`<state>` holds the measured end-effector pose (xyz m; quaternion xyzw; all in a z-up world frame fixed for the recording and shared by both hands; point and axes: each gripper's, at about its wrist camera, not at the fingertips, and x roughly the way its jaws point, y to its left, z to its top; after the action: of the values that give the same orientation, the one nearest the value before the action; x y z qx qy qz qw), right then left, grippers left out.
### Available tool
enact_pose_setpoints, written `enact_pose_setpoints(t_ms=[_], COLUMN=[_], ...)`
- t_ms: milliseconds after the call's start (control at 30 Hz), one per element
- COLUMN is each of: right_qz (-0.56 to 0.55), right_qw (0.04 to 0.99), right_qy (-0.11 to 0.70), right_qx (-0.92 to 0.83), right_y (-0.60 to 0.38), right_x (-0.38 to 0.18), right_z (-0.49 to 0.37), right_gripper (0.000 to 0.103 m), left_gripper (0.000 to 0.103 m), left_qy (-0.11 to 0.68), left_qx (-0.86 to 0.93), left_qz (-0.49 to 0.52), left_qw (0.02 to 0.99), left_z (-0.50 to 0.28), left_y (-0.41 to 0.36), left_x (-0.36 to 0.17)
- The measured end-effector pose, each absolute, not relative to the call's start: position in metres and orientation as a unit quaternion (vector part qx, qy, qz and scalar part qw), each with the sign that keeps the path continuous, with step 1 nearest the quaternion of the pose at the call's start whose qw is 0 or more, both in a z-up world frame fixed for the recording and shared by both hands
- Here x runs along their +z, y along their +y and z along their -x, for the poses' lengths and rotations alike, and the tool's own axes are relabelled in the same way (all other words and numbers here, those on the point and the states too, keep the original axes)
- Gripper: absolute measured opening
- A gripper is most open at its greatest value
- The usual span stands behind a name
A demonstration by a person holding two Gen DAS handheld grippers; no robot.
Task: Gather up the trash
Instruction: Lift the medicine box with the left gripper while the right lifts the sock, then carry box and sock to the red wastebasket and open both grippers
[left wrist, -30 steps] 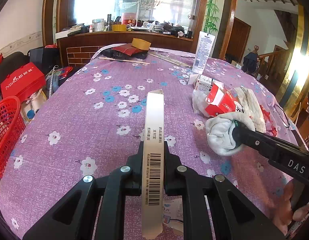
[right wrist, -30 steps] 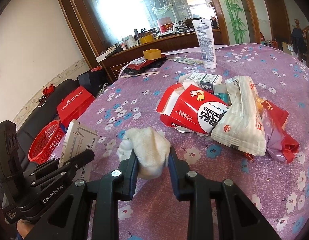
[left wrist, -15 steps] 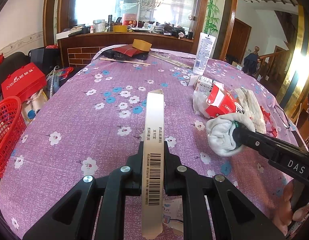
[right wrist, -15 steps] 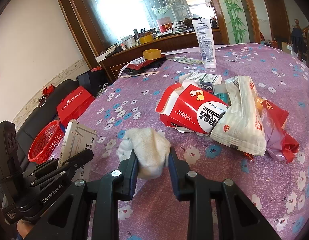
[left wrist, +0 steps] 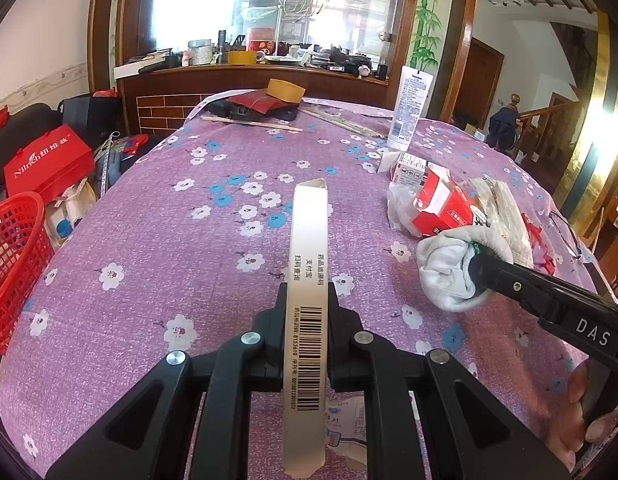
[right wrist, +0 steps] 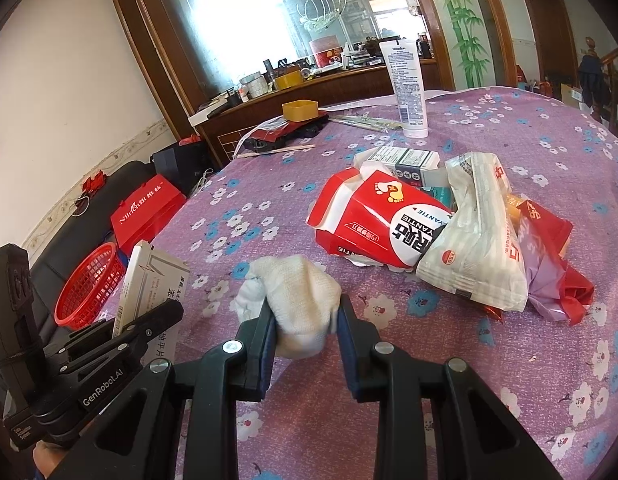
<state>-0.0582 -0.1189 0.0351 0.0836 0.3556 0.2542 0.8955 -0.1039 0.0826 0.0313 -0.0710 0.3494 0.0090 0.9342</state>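
Both grippers loaded over the counter (left wrist: 157,248). Left gripper (left wrist: 307,316): jaws clenched on a flat box (left wrist: 307,280), held edge-on, thin stiff card, sticking out past the tips. Right gripper (right wrist: 305,320): jaws grasping a rag (right wrist: 297,300), soft, crumpled, bulging above the pads.

Next is likely the basket (right wrist: 89,284), off the counter edge beyond the left jaws. Keep the squeeze on, release only over its rim. The rag may snag; the box drops clean.
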Motion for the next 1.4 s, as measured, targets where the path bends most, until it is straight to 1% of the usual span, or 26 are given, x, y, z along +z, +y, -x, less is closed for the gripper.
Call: enact_pose_setpoints(t_ms=[433,533,700,933,1067,1233,1400], right_qz=[-0.074,-0.077,-0.055,-0.029,-0.015,0.005,0.044], right_qw=[0.905,0.904,0.910,0.903,0.891,0.868,0.854], right_qy=[0.353,0.353,0.335,0.317,0.319,0.323,0.320], right_qx=[0.225,0.229,0.239,0.289,0.323,0.378,0.408], right_y=[-0.120,-0.121,-0.110,-0.060,-0.020,0.044,0.115], right_x=[0.040,0.048,0.072,0.109,0.125,0.140,0.142], right_z=[0.064,0.070,0.082,0.085,0.082,0.085,0.088], right_gripper=[0.031,0.031,0.031,0.031,0.031,0.031,0.032], left_gripper=[0.013,0.013,0.013,0.013,0.013,0.013,0.013], left_qy=[0.343,0.353,0.324,0.272,0.251,0.245,0.244], left_qx=[0.005,-0.004,-0.005,0.035,0.070,0.124,0.177], left_qz=[0.076,0.094,0.119,0.153,0.181,0.218,0.262], left_qw=[0.936,0.931,0.939,0.949,0.948,0.937,0.917], left_z=[0.105,0.109,0.126,0.159,0.178,0.196,0.213], left_y=[0.091,0.098,0.116,0.177,0.226,0.286,0.343], left_x=[0.037,0.040,0.067,0.118,0.130,0.120,0.096])
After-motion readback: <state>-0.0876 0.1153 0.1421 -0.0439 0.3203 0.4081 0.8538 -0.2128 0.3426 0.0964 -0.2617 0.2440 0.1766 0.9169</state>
